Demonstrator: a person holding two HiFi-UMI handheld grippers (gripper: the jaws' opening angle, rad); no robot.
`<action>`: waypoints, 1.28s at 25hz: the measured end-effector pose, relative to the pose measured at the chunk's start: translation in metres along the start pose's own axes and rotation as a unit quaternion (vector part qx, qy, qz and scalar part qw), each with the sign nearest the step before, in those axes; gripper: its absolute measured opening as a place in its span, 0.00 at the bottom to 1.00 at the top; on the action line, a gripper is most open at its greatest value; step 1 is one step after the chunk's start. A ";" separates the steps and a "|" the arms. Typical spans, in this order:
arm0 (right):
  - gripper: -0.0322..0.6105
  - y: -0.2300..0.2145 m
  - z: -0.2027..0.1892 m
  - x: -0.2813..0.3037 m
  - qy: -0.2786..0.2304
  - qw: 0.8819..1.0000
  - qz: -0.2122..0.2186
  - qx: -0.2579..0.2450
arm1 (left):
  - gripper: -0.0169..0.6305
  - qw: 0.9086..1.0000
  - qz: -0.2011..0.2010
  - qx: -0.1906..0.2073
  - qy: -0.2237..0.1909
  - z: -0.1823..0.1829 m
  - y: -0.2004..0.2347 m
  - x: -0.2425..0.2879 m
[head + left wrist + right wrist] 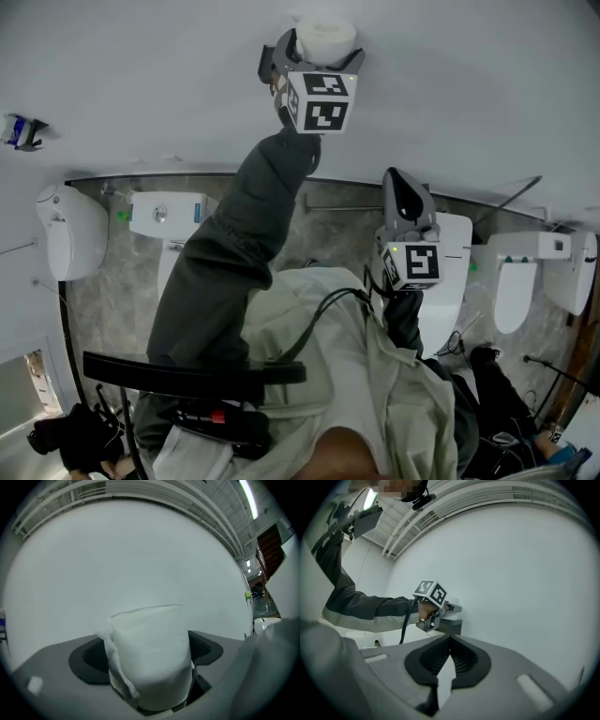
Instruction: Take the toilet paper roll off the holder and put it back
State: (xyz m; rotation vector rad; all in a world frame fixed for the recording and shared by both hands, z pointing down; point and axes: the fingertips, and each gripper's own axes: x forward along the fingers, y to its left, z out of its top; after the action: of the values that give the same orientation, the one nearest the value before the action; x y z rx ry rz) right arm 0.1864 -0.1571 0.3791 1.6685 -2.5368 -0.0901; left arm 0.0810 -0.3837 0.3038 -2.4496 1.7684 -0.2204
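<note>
A plain white wall [469, 84] fills most of every view. Lower in the head view, white porcelain toilets [167, 217] line a mottled grey floor [112, 281]. The person's left arm, in a dark grey sleeve [234, 253], reaches up to the wall with the left gripper [314, 58]. Its jaws stand wide and clamp the soft white toilet paper roll [150, 658] between both pads, right against the wall, with a loose sheet trailing down its left side. The right gripper [450, 639] hangs lower, clear of the wall, its jaws closed tip to tip on nothing. A small dark grey holder [451, 626] sits on the wall just beneath the left gripper.
</note>
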 end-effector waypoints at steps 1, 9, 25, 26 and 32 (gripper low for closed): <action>0.05 -0.002 0.000 -0.001 -0.001 1.000 -0.001 0.001 | 0.82 1.000 0.008 0.001 0.003 -0.001 0.001 0.001; 0.05 -0.006 -0.006 -0.010 -0.001 1.000 -0.001 0.010 | 0.78 1.000 0.001 0.015 0.003 -0.002 -0.001 0.003; 0.05 0.016 -0.014 -0.023 0.005 1.000 0.007 0.025 | 0.77 0.995 -0.023 -0.002 -0.096 0.030 0.014 -0.082; 0.05 0.022 -0.014 -0.021 0.006 1.000 0.011 0.026 | 0.77 0.994 -0.025 -0.001 -0.107 0.033 0.018 -0.095; 0.05 0.060 -0.006 -0.008 0.000 0.999 0.024 0.030 | 0.77 0.992 -0.030 -0.007 -0.126 0.022 0.049 -0.183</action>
State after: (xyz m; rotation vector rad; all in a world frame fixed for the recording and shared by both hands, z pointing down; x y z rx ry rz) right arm 0.1358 -0.1260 0.3905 1.6256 -2.6028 -0.0097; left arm -0.0175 -0.2252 0.2643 -2.4161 1.5986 0.0942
